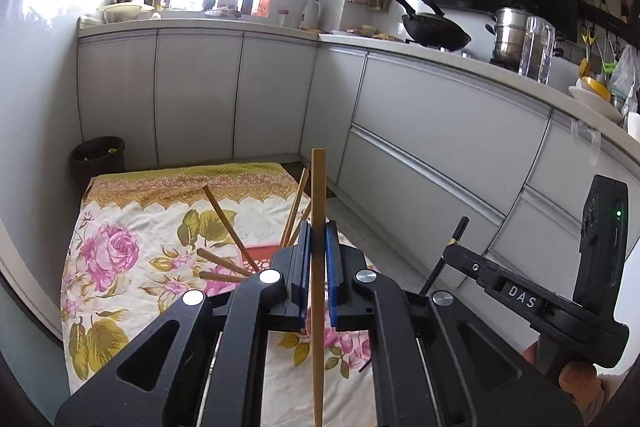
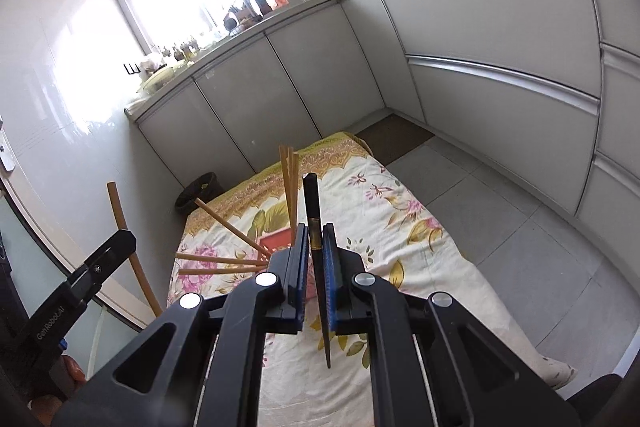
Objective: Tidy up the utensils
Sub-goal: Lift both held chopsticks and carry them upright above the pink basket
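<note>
My left gripper (image 1: 318, 233) is shut on a light wooden chopstick (image 1: 319, 195) that stands upright between its blue pads. My right gripper (image 2: 316, 235) is shut on a dark chopstick (image 2: 313, 203) with a brass band, also held upright. Below both, a red holder (image 2: 276, 241) sits on the floral cloth (image 2: 380, 211) with several wooden chopsticks (image 2: 224, 225) fanning out of it. The holder (image 1: 260, 255) shows mostly hidden behind my left gripper. The wooden chopstick (image 2: 128, 247) and the left gripper's body appear at the left of the right wrist view.
The cloth (image 1: 132, 227) covers a low surface in a kitchen corner. White cabinets (image 1: 432, 131) run along the back and right. A dark waste bin (image 1: 98, 155) stands at the cloth's far left corner. A wok (image 1: 436, 29) and steel pot (image 1: 510, 35) sit on the counter.
</note>
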`<state>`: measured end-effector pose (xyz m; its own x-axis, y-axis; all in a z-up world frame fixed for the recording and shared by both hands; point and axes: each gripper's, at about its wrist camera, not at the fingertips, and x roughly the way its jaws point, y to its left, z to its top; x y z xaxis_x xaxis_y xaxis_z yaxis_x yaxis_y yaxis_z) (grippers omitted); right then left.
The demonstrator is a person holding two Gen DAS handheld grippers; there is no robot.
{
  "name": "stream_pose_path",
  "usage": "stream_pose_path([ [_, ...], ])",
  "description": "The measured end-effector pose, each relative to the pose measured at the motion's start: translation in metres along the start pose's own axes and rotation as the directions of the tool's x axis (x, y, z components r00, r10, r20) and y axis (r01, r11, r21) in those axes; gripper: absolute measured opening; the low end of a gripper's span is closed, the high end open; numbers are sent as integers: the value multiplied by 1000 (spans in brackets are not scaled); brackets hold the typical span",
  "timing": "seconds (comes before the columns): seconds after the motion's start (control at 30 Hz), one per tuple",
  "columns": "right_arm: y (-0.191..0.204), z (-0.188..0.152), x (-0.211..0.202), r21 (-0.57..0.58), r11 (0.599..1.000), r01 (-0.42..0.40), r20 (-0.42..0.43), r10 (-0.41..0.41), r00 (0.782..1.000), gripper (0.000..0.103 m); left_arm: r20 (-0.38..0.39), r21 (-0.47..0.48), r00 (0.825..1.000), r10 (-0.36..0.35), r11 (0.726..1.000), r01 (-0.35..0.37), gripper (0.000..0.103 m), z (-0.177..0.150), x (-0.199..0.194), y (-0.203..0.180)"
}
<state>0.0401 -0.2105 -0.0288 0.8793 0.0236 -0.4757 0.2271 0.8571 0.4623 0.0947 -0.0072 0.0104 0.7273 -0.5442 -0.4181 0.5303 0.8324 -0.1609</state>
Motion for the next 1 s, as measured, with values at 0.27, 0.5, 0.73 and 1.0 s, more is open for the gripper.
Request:
stream_pose_path([
  [0.27,21,53,-26,-32,997,-77,120,80,989,8,206,-59,974,98,994,-87,6,45,-8,-2],
  [0.5,41,82,-9,-81,990,-115,193,129,973,8,278,-63,939,201,980,-190,6,62,38,0],
  [0.73,42,84,32,-105,987,-123,169,139,976,8,281,-63,926,254,967,-246,6,61,97,16],
  [1.0,43,73,77,-106,986,-128,115,140,983,8,244,-114,930,276,960,-255,46,44,117,39],
])
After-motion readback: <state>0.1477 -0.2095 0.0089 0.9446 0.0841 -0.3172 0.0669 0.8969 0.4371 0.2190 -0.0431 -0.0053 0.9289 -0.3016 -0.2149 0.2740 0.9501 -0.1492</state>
